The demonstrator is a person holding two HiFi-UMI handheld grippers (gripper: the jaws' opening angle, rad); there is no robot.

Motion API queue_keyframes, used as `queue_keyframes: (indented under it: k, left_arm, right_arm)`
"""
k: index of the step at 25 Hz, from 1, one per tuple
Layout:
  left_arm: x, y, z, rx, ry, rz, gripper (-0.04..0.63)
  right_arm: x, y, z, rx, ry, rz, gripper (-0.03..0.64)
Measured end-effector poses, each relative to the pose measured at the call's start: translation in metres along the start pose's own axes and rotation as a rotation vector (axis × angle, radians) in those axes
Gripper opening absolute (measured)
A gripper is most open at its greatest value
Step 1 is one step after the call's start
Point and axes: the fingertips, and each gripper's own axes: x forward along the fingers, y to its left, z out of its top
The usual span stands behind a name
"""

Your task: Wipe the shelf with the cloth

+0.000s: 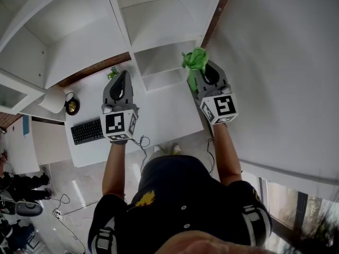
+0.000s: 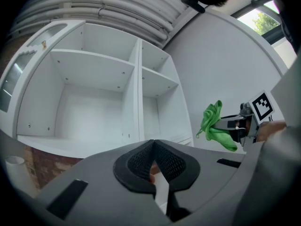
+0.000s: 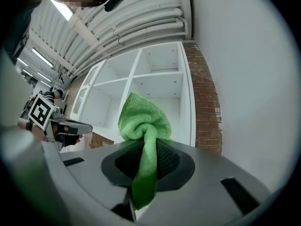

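Shelf (image 1: 159, 30): top cut off by the head view's upper edge.
Keyboard (image 1: 86, 131): right end hidden behind the left gripper (image 1: 124, 79).
Small green thing (image 1: 112, 73): too small to tell.
Cloth (image 3: 141, 121): middle hidden inside the right gripper (image 3: 149, 147).

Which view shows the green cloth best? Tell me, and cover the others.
The right gripper view: the green cloth fills the centre, pinched in the right gripper. The head view shows only a small bunch; the left gripper view shows it small, from the side.

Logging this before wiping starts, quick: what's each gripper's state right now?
Left gripper: closed, holding nothing.
Right gripper: closed on the green cloth.
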Motion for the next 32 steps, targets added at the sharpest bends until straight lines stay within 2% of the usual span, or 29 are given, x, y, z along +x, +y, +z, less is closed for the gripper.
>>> queue_keyframes:
  k: [8, 14, 24, 32]
  left_arm:
    - [-0.029, -0.026, -0.007, 0.004, 0.034, 0.05, 0.017]
    - [-0.06, -0.015, -0.01, -0.004, 0.034, 0.059, 0.017]
    - [-0.072, 0.018, 0.003, -0.057, -0.032, -0.053, 0.017]
    - [-0.062, 0.02, -0.002, -0.064, -0.031, -0.103, 0.017]
  right_arm:
    - [-0.024, 0.005, -0.007, 0.049, -0.015, 0.067, 0.046]
    - [-0.038, 0.034, -0.007, 0.056, -0.008, 0.065, 0.045]
    - [-0.039, 0.07, 0.014, 0.066, -0.002, -0.05, 0.045]
    - [-0.036, 0.062, 0.008, 0.122, -0.004, -0.111, 0.045]
